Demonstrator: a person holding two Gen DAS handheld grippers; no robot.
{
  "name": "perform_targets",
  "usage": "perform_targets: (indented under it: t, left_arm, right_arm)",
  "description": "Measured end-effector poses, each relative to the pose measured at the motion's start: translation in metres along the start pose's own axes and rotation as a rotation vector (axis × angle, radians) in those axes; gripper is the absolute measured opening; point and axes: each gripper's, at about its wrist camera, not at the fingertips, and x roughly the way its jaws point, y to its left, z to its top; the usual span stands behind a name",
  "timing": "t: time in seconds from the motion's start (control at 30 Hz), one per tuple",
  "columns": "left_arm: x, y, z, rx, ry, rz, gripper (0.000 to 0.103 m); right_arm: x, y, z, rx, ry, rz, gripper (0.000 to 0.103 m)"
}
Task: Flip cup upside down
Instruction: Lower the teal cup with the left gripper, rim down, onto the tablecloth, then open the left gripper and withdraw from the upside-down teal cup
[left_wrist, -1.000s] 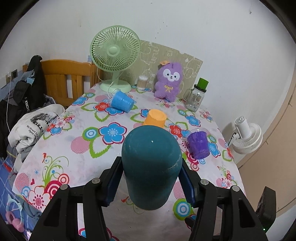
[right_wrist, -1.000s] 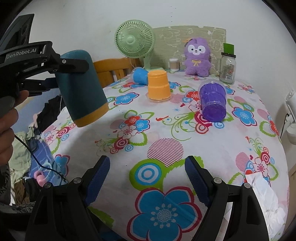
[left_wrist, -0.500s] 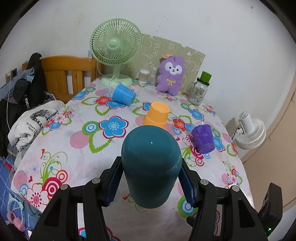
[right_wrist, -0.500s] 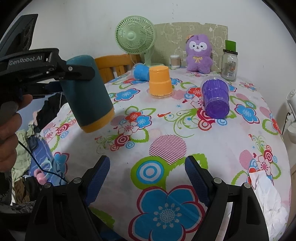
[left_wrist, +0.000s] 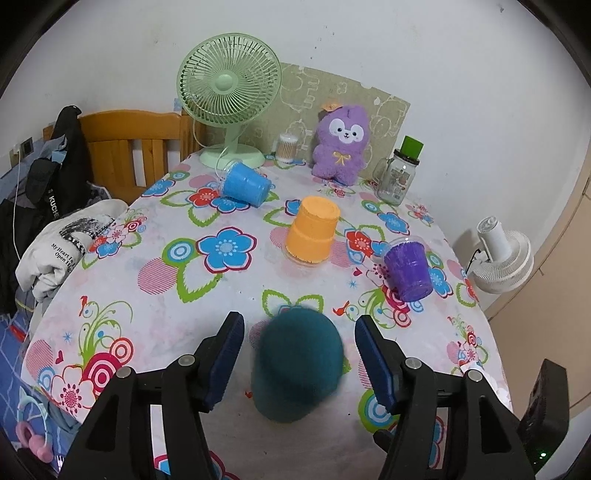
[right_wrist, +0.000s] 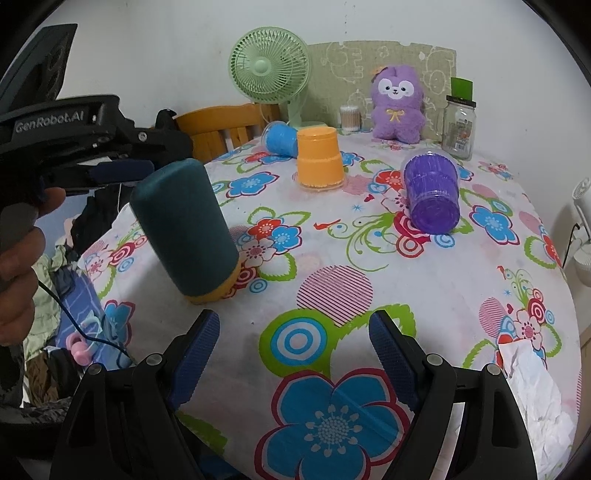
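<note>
In the left wrist view, the left gripper (left_wrist: 299, 363) stands wide open, with a clear gap between each blue pad and the teal cup (left_wrist: 298, 365). It holds nothing. The cup sits right between the fingers, bottom up, blurred as if in motion, at the near edge of the table (left_wrist: 155, 295). Its long axis runs roughly up and down, leaning a little toward the camera. Farther off stand an orange cup (left_wrist: 313, 230), bottom up, a purple cup (left_wrist: 408, 271) to the right, and a blue cup (left_wrist: 244, 184) on its side.

In the right wrist view, the right gripper (right_wrist: 293, 354) is also wide open and empty, hovering over the near part of the table. The teal cup lies to its left and a little farther, mouth down with its yellow rim on the cloth, top tilted left toward the left gripper just above it. The left gripper is much the nearer; the flip looks all but done, provided the tilted cup settles upright.
</note>
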Motion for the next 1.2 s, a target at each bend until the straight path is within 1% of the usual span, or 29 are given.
perform_targets:
  t: [0.2, 0.27, 0.33, 0.4, 0.5, 0.6, 0.7, 0.87, 0.93, 1.0, 1.2]
  left_arm:
    - [-0.001, 0.003, 0.001, -0.006, 0.0, 0.002, 0.065]
    - [-0.001, 0.004, 0.001, -0.007, 0.0, 0.003, 0.066]
    - [-0.002, 0.005, 0.001, -0.012, -0.002, 0.006, 0.071]
    - [-0.003, 0.007, 0.002, -0.018, -0.002, 0.008, 0.078]
    - [-0.004, 0.011, 0.002, -0.027, -0.002, 0.009, 0.084]
    - [-0.006, 0.014, 0.002, -0.033, -0.005, 0.012, 0.088]
    - [-0.009, 0.018, 0.002, -0.03, -0.015, 0.025, 0.092]
    - [-0.017, 0.027, 0.004, -0.045, -0.035, 0.027, 0.098]
    - [-0.02, 0.032, 0.005, -0.052, -0.04, 0.031, 0.102]
    - [-0.022, 0.033, 0.005, -0.043, -0.037, 0.033, 0.103]
    - [-0.03, 0.039, 0.005, -0.042, -0.044, 0.019, 0.103]
  right_arm:
    - [0.001, 0.003, 0.002, -0.009, 0.001, 0.0, 0.085]
    - [0.001, 0.003, 0.002, -0.009, 0.002, -0.003, 0.085]
    - [0.001, 0.003, 0.002, -0.01, 0.003, -0.007, 0.085]
    - [0.001, 0.004, 0.003, -0.009, 0.003, -0.013, 0.085]
    - [0.0, 0.006, 0.005, -0.01, 0.003, -0.022, 0.085]
    - [-0.001, 0.008, 0.007, -0.011, 0.003, -0.035, 0.086]
    - [-0.004, 0.011, 0.01, -0.014, -0.007, -0.049, 0.093]
    - [-0.011, 0.016, 0.02, -0.011, -0.031, -0.068, 0.095]
    - [-0.014, 0.017, 0.024, -0.002, -0.047, -0.078, 0.095]
    - [-0.018, 0.018, 0.028, 0.011, -0.065, -0.091, 0.097]
    - [-0.031, 0.022, 0.042, 0.06, -0.109, -0.134, 0.098]
